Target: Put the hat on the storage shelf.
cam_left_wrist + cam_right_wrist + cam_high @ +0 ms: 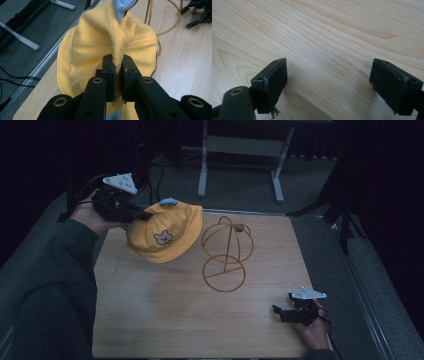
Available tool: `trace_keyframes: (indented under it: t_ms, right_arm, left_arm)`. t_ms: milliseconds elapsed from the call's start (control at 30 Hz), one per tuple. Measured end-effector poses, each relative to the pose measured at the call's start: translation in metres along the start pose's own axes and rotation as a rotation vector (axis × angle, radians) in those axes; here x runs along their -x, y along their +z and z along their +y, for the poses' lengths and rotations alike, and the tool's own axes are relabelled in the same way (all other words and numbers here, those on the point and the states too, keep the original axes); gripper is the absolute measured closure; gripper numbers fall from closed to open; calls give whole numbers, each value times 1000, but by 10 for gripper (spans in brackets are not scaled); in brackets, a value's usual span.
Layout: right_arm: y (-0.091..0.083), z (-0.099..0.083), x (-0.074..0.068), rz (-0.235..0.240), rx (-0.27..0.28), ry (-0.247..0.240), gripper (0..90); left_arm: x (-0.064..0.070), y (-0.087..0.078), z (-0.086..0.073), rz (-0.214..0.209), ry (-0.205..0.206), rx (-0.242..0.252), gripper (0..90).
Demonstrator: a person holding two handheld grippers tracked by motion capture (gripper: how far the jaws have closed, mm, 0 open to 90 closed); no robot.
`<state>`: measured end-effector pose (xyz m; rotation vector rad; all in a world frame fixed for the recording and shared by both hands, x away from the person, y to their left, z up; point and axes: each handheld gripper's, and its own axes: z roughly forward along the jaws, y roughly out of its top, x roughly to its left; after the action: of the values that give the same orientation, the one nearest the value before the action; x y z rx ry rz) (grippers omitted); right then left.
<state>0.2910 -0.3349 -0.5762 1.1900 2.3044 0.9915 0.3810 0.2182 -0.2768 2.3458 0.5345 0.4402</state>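
Observation:
A yellow cap (165,237) with a small animal patch and pale blue trim hangs above the table's far left part. My left gripper (137,215) is shut on a fold of its fabric, and in the left gripper view the pinched cap (110,42) bunches up between the jaws of that gripper (117,70). Right of the cap stands a gold wire hat stand (226,254) with a round base and a domed top. My right gripper (281,312) rests low at the table's near right corner, and the right gripper view shows it (328,80) open over bare wood.
The wooden table (165,310) has open surface in front of the stand. A metal frame leg (202,165) stands on the floor beyond the far edge. Dark cables (15,77) lie on the grey floor to the left.

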Motion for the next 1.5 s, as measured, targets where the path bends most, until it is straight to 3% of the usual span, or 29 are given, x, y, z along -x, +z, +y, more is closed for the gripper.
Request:
trace_keyframes:
  t_ms: [500,1067,1500]
  right_arm:
    - [0,0,0,0,0,0,147]
    - [0,0,0,0,0,-1,147]
    - [0,0,0,0,0,0,147]
  left_arm:
    - [2,-6,7,-2,10,16,832]
    - [5,-6,9,-34,13,57,832]
    - [8,-3,21,-53,31,77,833]
